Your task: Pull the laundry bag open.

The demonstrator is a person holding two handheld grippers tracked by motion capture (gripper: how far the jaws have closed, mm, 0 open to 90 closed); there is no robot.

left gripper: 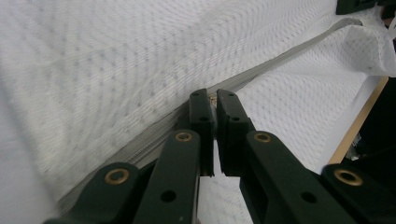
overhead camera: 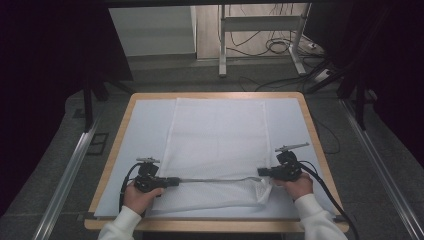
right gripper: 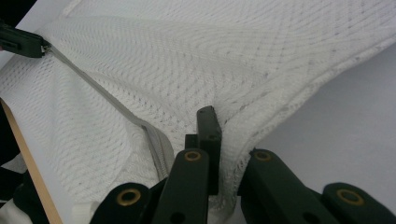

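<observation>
A white mesh bag (overhead camera: pixel 217 135) lies flat on the white-covered table (overhead camera: pixel 120 125), with its grey zipper (overhead camera: pixel 215 179) running along the near side. My left gripper (overhead camera: pixel 176 181) is at the zipper's left end. In the left gripper view its jaws (left gripper: pixel 215 99) are shut on the zipper (left gripper: pixel 289 49). My right gripper (overhead camera: pixel 261 171) grips the bag's right edge. In the right gripper view the mesh (right gripper: pixel 261 60) folds over one jaw of that gripper (right gripper: pixel 224 126) and is pinched between the two. The zipper is pulled taut and slightly off the table between them.
The wooden table edge (overhead camera: pixel 215 225) runs close below both hands. Metal rails (overhead camera: pixel 65 175) flank the table on the floor. A white frame (overhead camera: pixel 260 25) and cables stand beyond the far edge. White cover (overhead camera: pixel 290 120) shows beside the bag.
</observation>
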